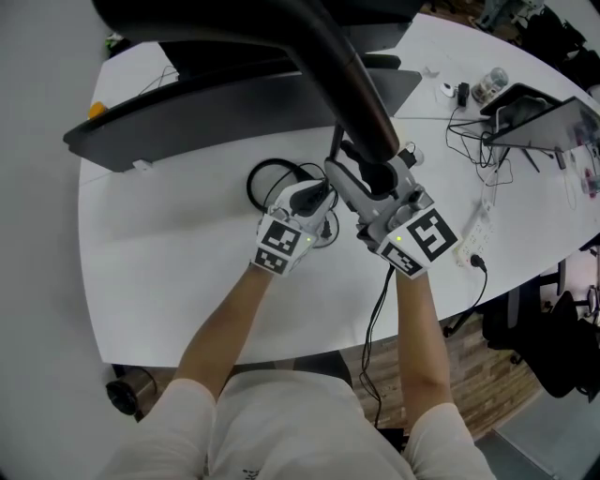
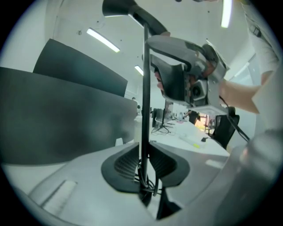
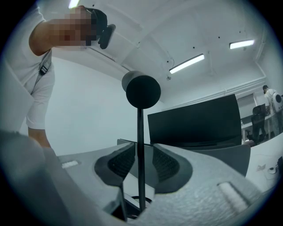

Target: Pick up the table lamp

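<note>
The table lamp has a black head close under the head camera and a thick black arm that runs down between my two grippers. In the left gripper view its thin black stem stands upright between the pads, and my left gripper is shut on it low down. The right gripper sits higher on the same stem. In the right gripper view the stem rises to the round head; my right gripper is open, with a gap beside the stem. Both grippers meet at mid-table.
A black loop of cord lies just left of the grippers. Dark monitors stand behind on the white table. A laptop, tangled cables and a power strip are at the right. A chair stands beyond the table's right edge.
</note>
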Demonstrator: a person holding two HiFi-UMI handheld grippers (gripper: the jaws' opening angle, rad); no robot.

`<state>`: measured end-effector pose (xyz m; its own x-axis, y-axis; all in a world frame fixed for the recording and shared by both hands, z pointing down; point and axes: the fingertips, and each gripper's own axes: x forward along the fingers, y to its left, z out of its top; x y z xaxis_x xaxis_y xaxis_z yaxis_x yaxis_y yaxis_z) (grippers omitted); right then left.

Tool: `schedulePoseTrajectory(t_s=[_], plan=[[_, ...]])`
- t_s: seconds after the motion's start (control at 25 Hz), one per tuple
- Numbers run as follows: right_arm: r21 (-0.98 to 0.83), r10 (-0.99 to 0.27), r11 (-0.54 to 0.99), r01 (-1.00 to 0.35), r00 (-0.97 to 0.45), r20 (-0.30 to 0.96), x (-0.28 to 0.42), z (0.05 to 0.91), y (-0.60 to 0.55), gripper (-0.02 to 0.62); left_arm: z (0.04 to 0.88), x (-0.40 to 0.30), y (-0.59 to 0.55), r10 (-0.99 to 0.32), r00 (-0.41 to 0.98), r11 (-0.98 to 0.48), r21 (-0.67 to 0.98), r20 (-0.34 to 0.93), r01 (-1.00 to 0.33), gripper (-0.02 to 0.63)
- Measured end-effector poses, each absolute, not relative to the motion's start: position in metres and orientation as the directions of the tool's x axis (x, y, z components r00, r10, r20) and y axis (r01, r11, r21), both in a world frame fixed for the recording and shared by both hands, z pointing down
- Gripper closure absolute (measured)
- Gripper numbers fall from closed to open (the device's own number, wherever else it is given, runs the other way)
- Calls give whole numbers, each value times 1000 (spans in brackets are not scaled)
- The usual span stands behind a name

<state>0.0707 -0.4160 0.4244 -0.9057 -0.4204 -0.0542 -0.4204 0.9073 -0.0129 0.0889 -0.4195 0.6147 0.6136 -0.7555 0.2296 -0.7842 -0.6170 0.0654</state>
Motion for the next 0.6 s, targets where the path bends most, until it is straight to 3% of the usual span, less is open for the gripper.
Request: schedulePoseTrajectory(t_s=[0.6], plan=[[-12, -371, 928, -372, -924, -92, 63, 440, -415, 474, 622, 95, -419, -732, 653, -660, 33, 194, -750, 537]])
